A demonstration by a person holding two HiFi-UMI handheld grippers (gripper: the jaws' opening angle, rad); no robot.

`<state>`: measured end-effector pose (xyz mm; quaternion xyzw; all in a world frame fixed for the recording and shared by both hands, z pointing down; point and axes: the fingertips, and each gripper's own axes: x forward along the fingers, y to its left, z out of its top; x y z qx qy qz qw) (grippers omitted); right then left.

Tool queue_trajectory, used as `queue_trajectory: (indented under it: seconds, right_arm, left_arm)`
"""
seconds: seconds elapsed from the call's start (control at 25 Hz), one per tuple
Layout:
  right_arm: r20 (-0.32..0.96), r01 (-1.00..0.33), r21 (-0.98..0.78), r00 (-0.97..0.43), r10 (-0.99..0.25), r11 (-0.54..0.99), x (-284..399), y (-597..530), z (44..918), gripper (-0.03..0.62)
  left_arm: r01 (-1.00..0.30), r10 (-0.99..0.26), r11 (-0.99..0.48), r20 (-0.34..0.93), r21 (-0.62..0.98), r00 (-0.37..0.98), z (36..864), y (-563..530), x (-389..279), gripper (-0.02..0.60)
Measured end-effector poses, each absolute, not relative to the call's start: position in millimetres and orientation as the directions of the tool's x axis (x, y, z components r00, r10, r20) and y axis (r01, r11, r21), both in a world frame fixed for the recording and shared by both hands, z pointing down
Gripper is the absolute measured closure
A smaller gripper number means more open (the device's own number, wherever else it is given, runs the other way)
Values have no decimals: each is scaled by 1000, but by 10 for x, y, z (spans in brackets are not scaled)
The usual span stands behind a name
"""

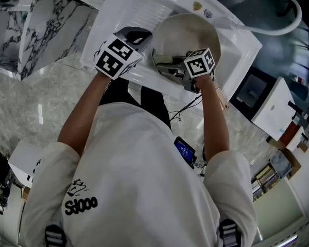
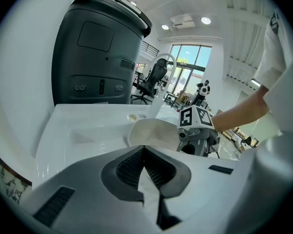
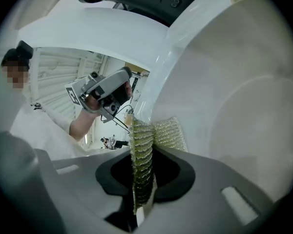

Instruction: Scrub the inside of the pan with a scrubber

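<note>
Pan (image 1: 188,35) is round and pale, and it shows in the upper middle of the head view. It is tipped up over a white sink (image 1: 124,14), with its inside facing the person.

A green and gold scrubber (image 3: 168,133) lies flat against the inside of the pan, low on its wall. The right gripper (image 3: 145,179) holds it. Its fingers (image 3: 172,175) are closed tight on the scrubber, which stands up between them like a thin slice.

The left gripper (image 2: 145,165) is at the left side of the pan. Its fingers (image 2: 128,169) are almost closed, with a thin pale strip pinched between them. That strip looks like the edge or the handle of the pan, but the views do not show which. It seems to be there to hold the pan steady.

So the scrubbing step looks to be under way. The next move likely needs the right gripper to push the scrubber across the pan's inside, pressing firmly, while the left one stops the pan from slipping into the sink.

For writing, the person's white shirt (image 1: 144,189) has black letters (image 1: 81,205) at the lower left of the head view. They look like "Sdooo". A small sticker (image 1: 197,5) at the top of the sink is too tiny to read. The cubes on the grippers have only black and white squares.
</note>
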<state>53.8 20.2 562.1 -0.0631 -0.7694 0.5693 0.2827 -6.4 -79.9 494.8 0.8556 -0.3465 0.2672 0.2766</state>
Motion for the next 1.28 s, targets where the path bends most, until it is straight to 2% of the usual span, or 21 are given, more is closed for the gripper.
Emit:
queue_trajectory:
  seconds: [0.28,0.68,0.92,1.28]
  right_arm:
    - [366,-258,-912,-863,347,320,417,47,5691,522]
    - [376,-320,-892,-917,131,319,189,-428,5721,522]
    - [473,-487,-828,-873,-120,277,245,-833,5911,522]
    - [489,-579,-810,-758,-431,99,468,-1444,5966,520]
  left_arm:
    - [-734,-437,-612,647,295,625,4975,-817,-22,577]
    - [-735,-427,-610,658,296,620,5024,-838,-44,577]
    - [-738,-426,-607,663,295,616,5033,-871,-67,577]
    - [-737,-421,-611,669,291,613,5047,-881,-116,577]
